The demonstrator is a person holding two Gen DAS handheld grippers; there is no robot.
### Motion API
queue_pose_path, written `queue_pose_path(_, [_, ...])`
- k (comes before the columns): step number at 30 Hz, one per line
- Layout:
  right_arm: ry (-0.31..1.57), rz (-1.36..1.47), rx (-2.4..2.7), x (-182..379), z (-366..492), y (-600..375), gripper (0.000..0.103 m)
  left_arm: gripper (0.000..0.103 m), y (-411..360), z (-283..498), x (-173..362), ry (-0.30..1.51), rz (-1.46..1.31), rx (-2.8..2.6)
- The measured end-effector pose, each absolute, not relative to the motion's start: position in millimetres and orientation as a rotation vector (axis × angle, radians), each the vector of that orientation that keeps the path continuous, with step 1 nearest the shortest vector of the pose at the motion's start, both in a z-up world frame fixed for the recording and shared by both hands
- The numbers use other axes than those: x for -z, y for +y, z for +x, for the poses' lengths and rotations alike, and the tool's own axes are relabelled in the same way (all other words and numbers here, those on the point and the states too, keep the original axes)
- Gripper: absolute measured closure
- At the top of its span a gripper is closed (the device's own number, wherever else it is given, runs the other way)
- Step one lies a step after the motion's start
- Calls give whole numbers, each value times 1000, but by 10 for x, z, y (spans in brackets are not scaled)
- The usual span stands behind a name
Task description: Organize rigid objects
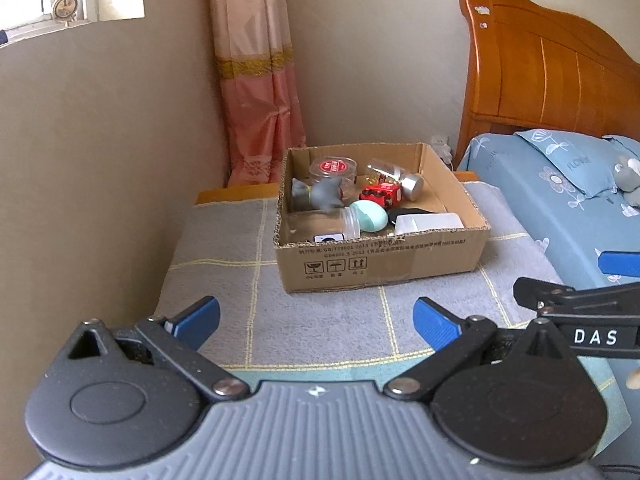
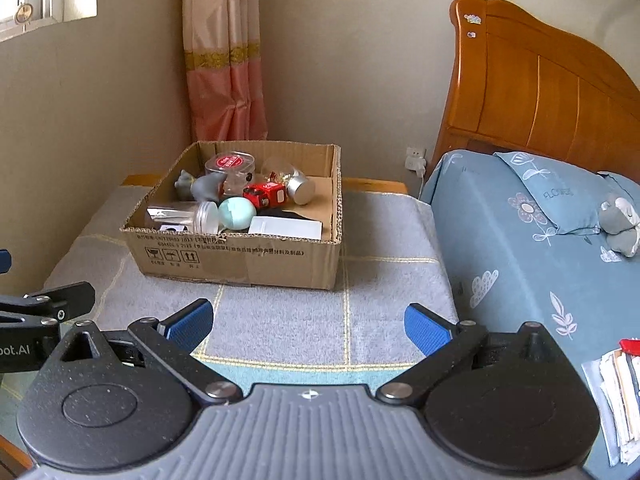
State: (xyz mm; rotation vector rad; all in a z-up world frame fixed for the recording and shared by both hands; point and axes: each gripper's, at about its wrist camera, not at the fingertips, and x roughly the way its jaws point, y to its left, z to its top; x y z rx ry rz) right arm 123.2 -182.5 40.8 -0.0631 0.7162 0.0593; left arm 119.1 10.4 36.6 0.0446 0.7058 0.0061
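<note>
A shallow cardboard box stands on a grey checked cloth. Inside lie a grey animal figure, a clear round tub with a red lid, a red toy car, a mint egg shape, a clear jar with a silver cap, a lying clear jar and a white box. My left gripper and right gripper hover open, short of the box, holding nothing.
A bed with a blue floral cover and a wooden headboard runs along the right. A grey plush toy lies on it. A pink curtain hangs behind the box, the wall close on the left. A paper stack sits lower right.
</note>
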Motion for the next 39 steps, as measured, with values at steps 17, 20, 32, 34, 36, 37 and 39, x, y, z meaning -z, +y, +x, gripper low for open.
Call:
queue_pose_path(17, [734,-78,-71,-350,1265,-1761,0,1,104,1243,-323,728,54,-25])
queue_pose_path(20, [736,-78,-71,-347,1263,-1762,0,1,103,1236,-331,727,54,-25])
queue_pose_path(32, [730,-81,-77,-363,1262,-1763,0,1,103,1233,-349,719,61,-35])
queue_pose_path(34, [731,-81,-76,-366,1262,-1761,0,1,100,1231,-351,718,63,-35])
queue_pose_path(36, [731,-81,-77,-369,1262,-1761,0,1,100,1230,-351,718,63,-35])
queue_pose_path(37, [731,-80,-76,-368,1258,-1761,0,1,100,1228,-350,718,64,-36])
queue_pose_path(39, [730,-82,-75,-368,1253,-1758,0,1,102,1226,-349,718,63,-37])
